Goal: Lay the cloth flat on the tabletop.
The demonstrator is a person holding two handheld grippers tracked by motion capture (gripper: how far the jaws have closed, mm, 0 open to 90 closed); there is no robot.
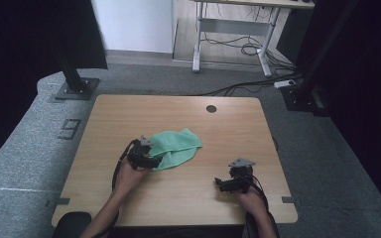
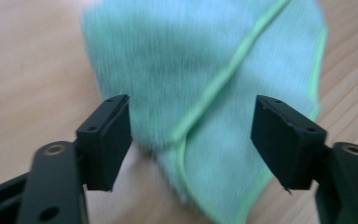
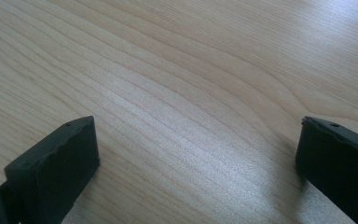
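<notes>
left gripper, jaws apart around the green cloth corner, should clamp squarely at 12 o'clock; right gripper gapes, idle above the counter.

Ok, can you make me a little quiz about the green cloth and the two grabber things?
1. True or false: the green cloth lies flat and fully spread on the table.
2. Which gripper has the cloth's corner between its jaws: A) left gripper B) right gripper?
3. What lies under the right gripper's jaws?

Key:
1. False; it is folded over and bunched.
2. A; its pads stand apart on either side of the corner, not pressing it.
3. Bare wooden tabletop.
</notes>
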